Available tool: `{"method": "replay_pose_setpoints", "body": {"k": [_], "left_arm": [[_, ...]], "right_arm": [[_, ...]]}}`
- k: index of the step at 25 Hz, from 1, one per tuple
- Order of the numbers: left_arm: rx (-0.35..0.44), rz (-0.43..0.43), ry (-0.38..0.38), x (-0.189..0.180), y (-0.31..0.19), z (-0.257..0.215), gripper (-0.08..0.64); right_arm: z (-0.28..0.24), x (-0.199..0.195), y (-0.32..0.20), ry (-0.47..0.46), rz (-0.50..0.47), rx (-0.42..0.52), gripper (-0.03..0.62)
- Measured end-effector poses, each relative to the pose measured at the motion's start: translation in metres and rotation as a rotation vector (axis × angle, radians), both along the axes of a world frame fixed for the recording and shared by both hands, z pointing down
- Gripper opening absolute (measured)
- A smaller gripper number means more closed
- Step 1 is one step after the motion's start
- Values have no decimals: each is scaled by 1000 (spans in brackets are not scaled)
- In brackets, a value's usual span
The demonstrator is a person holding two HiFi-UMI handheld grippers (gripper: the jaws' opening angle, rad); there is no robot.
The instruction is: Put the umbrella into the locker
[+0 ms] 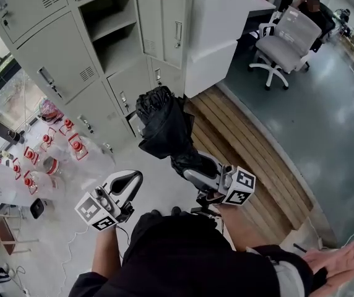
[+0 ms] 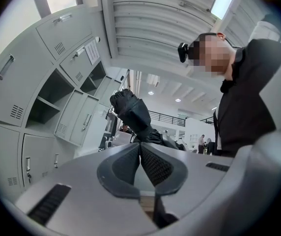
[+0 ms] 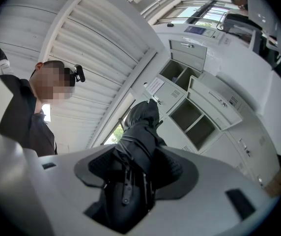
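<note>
A folded black umbrella (image 1: 163, 124) sticks up and forward out of my right gripper (image 1: 186, 166), which is shut on its lower end. In the right gripper view the umbrella (image 3: 139, 127) fills the gap between the jaws of the right gripper (image 3: 135, 163) and points toward the grey lockers. One locker (image 1: 112, 33) stands open with a shelf inside, its door (image 1: 161, 20) swung to the right. It also shows as an open locker (image 3: 193, 118) and open locker (image 2: 49, 102) in the gripper views. My left gripper (image 1: 127, 184) hangs lower left, shut and empty, left gripper (image 2: 140, 149) pads meeting, with the umbrella (image 2: 131, 113) ahead.
A white cabinet (image 1: 217, 36) stands right of the open door. Beyond it are a grey office chair (image 1: 285, 42) and a seated person (image 1: 316, 8). A wooden floor strip (image 1: 257, 159) runs along the right. Red-capped items (image 1: 47, 141) lie by the window at left.
</note>
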State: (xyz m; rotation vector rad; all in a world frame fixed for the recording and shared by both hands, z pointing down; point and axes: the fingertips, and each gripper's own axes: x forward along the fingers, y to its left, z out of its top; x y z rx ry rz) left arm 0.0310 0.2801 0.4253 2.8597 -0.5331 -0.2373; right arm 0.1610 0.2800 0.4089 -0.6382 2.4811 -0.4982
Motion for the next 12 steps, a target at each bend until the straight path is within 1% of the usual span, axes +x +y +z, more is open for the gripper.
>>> {"method": "replay_pose_setpoints", "body": {"k": [5, 8, 12], "left_arm": [[-16, -11, -20, 6, 0, -1, 20], [-34, -26, -24, 3, -2, -1, 20], [-38, -34, -15, -3, -13, -2, 20]], "right_arm": [[1, 8, -8, -10, -25, -14, 245], [4, 7, -15, -15, -39, -32, 246], [6, 1, -32, -8, -53, -45, 246]]}}
